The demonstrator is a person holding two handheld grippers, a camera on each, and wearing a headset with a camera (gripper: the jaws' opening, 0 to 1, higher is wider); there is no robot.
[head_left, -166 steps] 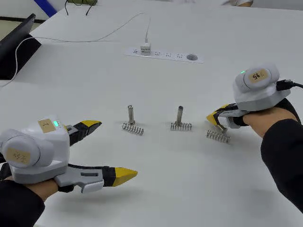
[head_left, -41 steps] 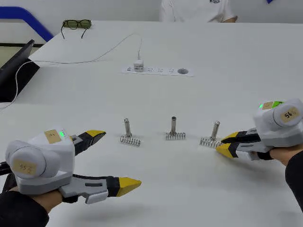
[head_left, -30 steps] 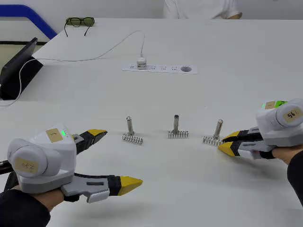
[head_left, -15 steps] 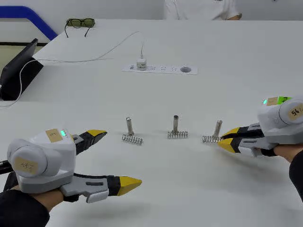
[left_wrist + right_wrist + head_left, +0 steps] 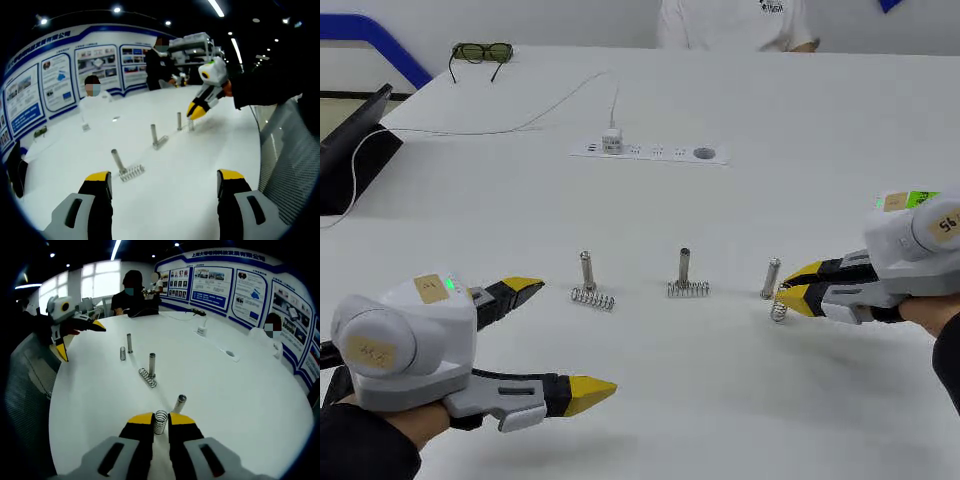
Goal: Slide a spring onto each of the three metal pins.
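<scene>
Working left to right: left tool [image 5: 572, 335], white body w/ black-and-yellow jaws, hangs over the white worktop [image 5: 720, 420], jaws wide apart, nothing btwn them. Just ahead of it the left short steel pin [image 5: 587, 270] stands upright. Its small coiled wire spring [image 5: 592, 298] lies flat at the base, long axis along the worktop. Middle steel pin [image 5: 684, 267] is the same: upright, bare, its coiled spring [image 5: 688, 289] flat across the foot. Right steel pin [image 5: 772, 278] is upright and bare too.

Right tool [image 5: 783, 287] has its jaws clamped on the third wire spring [image 5: 780, 310], gripping near the upper end so the coil hangs down. Axis is roughly vertical, i.e. approx parallel to the pin.

Key relation: in the head view the held spring sits just beside the right pin, on the person's side and a touch right. In the right gripper view the right steel pin [image 5: 179, 403] is just beyond the third wire spring [image 5: 160, 421] and slightly right. The spring's lower end is well below the pin top, near the worktop; can't tell if it touches.

As I judge it, the next move needs a lift till the coil's bottom clears the pin top, then a small shift fwd over it, then straight down. Right tool is plainly the nearer one; left tool is well apart from this pin. Risk: an off-centre coil mouth catches the pin rim.
</scene>
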